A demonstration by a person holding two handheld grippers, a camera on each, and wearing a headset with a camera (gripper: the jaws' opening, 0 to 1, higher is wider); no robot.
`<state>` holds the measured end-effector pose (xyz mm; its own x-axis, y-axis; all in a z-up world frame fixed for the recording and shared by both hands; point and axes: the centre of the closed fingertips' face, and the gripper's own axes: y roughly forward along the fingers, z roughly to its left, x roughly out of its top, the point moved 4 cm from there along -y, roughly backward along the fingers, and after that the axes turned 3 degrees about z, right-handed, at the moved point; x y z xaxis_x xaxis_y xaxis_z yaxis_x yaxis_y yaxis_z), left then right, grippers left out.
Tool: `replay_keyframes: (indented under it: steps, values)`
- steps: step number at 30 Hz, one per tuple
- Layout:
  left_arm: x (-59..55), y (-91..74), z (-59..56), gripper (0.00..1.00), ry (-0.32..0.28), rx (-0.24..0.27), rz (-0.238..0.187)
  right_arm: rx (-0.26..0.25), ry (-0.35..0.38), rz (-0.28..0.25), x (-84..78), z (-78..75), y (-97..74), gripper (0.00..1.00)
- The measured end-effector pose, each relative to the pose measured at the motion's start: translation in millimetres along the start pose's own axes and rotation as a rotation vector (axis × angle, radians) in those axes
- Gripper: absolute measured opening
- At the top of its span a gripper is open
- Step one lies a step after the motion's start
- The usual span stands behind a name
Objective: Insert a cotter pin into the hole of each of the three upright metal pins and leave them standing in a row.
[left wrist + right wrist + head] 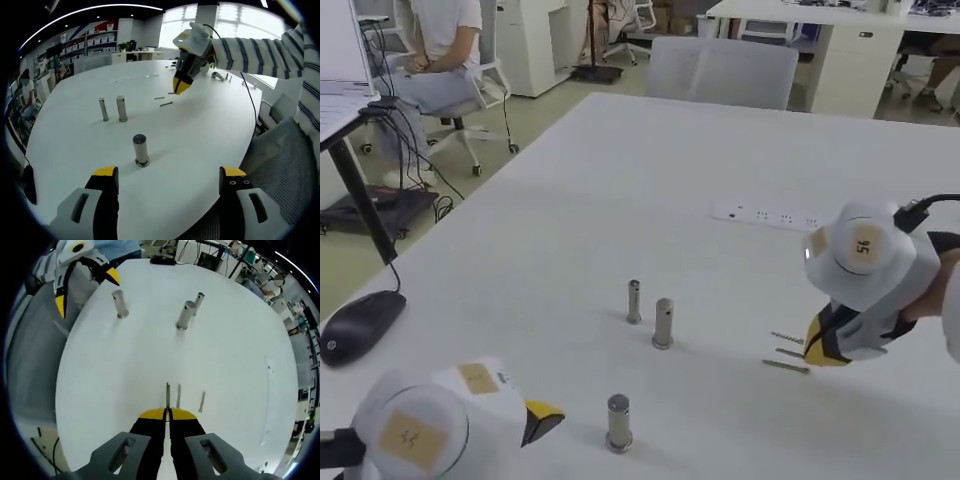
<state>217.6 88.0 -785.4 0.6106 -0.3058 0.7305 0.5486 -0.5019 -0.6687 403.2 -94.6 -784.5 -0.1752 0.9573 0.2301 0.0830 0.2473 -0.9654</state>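
Jaws of right gripper [167, 413] pinch cotter pin [167, 392], end hidden btwn them; left gripper [168, 172] gapes wide.

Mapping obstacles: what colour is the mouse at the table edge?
Black; the mouse shows best in the head view.

Your right gripper [817, 352] has a rounded white housing with a tan sticker [863, 245] marked 56, a black cable [930, 203] and black jaws tipped yellow. Your left gripper [170, 172] matches. Your sleeve [260, 50] is white with dark stripes.
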Motion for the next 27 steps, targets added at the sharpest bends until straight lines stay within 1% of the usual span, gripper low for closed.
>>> replay_keyframes:
  steps: [4,8,11,15,21,27]
  values:
    - [0.7,-0.3,-0.7,0.82,0.004,-0.001,-0.002,0.01,-0.008,-0.005,4.0,9.9,-3.5,0.02]
    - [0.9,-0.7,-1.0,0.82,0.001,-0.005,-0.006,0.023,-0.007,-0.013,5.9,16.4,-5.0,0.02]
    - [0.4,-0.8,0.0,0.81,0.002,-0.006,-0.005,0.032,-0.006,-0.018,8.3,24.8,-7.0,0.02]
    - [1.0,-0.8,0.2,0.81,0.003,-0.009,-0.005,0.038,-0.012,-0.017,9.8,32.3,-8.1,0.02]
    - [2.7,-0.7,1.3,0.79,0.009,-0.009,-0.011,0.054,-0.003,-0.035,12.7,43.2,-11.5,0.02]
    - [2.0,-1.2,1.1,0.78,0.004,-0.016,-0.008,0.048,-0.007,-0.041,14.1,54.8,-13.3,0.02]
